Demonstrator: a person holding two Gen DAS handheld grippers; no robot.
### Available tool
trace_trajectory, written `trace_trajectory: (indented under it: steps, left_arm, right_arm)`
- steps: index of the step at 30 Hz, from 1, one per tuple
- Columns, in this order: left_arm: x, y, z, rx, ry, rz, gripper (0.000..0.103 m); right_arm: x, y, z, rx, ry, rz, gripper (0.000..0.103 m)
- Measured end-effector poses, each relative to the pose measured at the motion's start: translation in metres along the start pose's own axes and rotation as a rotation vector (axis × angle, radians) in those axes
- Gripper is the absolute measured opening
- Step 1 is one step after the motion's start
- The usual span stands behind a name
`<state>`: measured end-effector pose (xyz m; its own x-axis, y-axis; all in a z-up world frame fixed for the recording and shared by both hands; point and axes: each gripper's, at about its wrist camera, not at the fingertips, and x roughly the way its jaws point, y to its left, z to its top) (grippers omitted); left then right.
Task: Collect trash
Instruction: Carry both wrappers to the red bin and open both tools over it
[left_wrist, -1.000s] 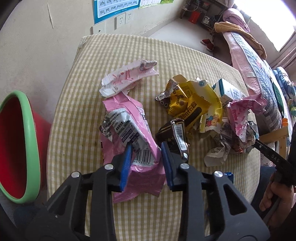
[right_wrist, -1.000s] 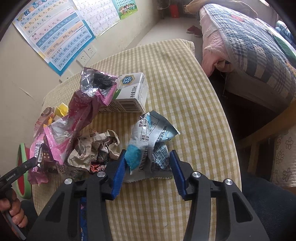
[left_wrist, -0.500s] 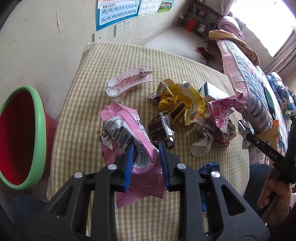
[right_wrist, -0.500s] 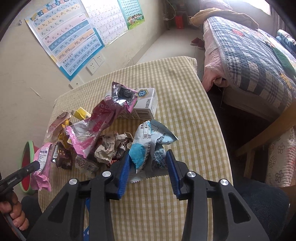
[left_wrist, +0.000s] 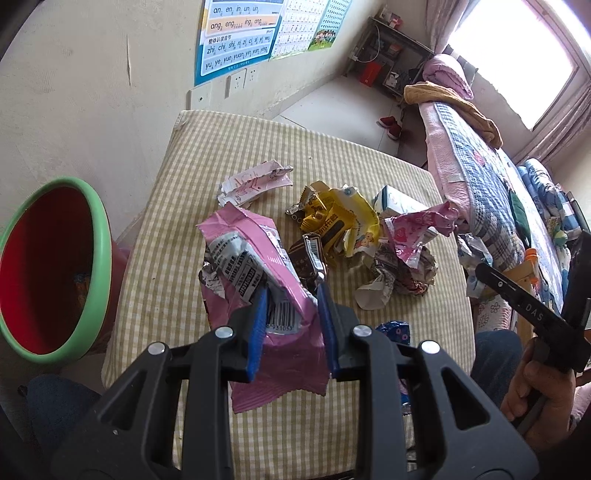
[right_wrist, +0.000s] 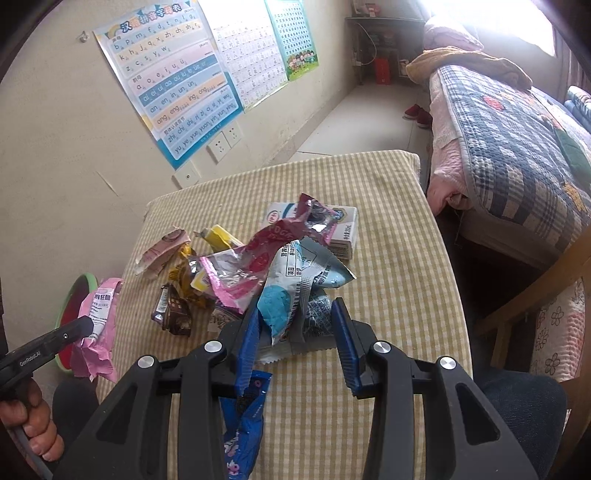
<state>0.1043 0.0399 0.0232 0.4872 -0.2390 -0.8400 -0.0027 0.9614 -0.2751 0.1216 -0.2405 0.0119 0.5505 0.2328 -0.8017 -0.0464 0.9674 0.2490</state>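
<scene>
Wrappers: your left gripper (left_wrist: 291, 325) pinches the pink wrapper (left_wrist: 255, 266), your right gripper (right_wrist: 295, 339) the blue-grey packet (right_wrist: 295, 291); loose edge grips could let either slip toward the bench (left_wrist: 369, 162).

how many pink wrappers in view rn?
3. Big pink wrapper pinched in the left gripper; pale pink torn one farther back on the table; pink foil one atop the pile. More may hide under it.

A checked-cloth table (left_wrist: 258, 140) carries crumpled wrappers (left_wrist: 332, 221) and a carton (right_wrist: 345, 230).
</scene>
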Motion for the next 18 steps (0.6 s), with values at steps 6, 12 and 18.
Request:
trace_trajectory:
  steps: [6,12,18]
  left_arm:
    - [-0.016,0.012,-0.002,-0.021,-0.028,0.0,0.026]
    - [-0.033,0.033,-0.004,-0.047,-0.061,0.015,0.026]
    - [-0.047,0.061,-0.004,-0.091,-0.091,0.04,0.026]
  right_arm:
    - [-0.003,0.032,0.004,-0.067,-0.012,0.041,0.038]
    - [0.0,0.071,0.007,-0.135,-0.013,0.093,0.038]
    - [0.005,0.114,0.009,-0.206,-0.011,0.154,0.038]
